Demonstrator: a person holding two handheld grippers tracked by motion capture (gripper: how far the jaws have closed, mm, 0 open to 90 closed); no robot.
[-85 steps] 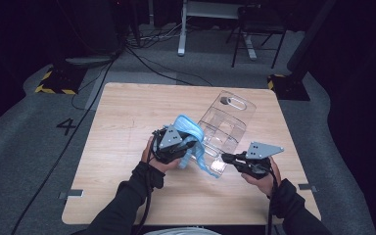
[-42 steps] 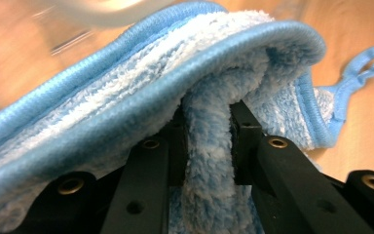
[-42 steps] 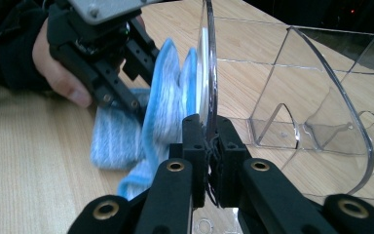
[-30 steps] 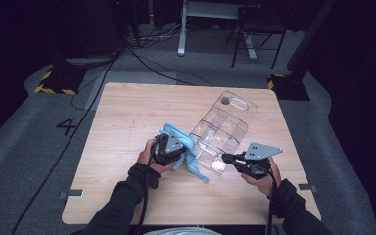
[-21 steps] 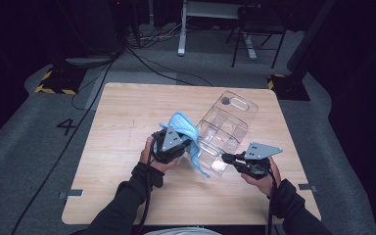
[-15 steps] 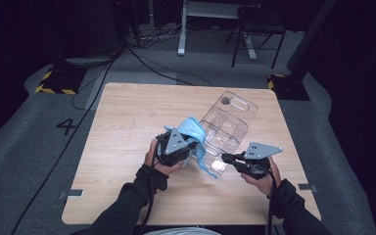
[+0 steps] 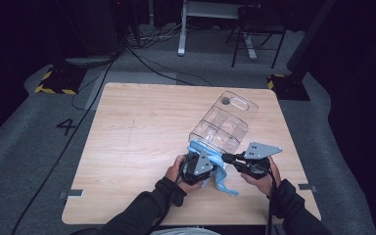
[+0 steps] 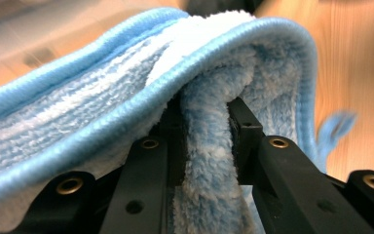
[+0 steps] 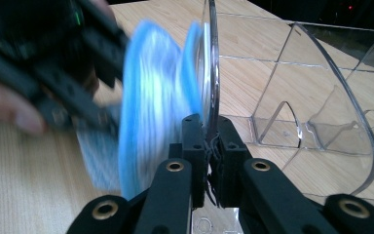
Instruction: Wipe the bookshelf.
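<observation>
The left gripper [image 7: 201, 166] clamps a blue cloth [image 8: 209, 146] against the clear container [image 7: 225, 125] near the table's front edge; right gripper [image 9: 207, 127] pinches its wall tight; wiping underway; next, steady strokes.

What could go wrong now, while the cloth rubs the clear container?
The right gripper pinches just a thin wall of the clear plastic container, so rubbing might make it slip or twist free. The left gripper clamps one narrow fold of the blue microfibre cloth, which might pull out. A loose tail of cloth hangs near the table edge and could snag.
</observation>
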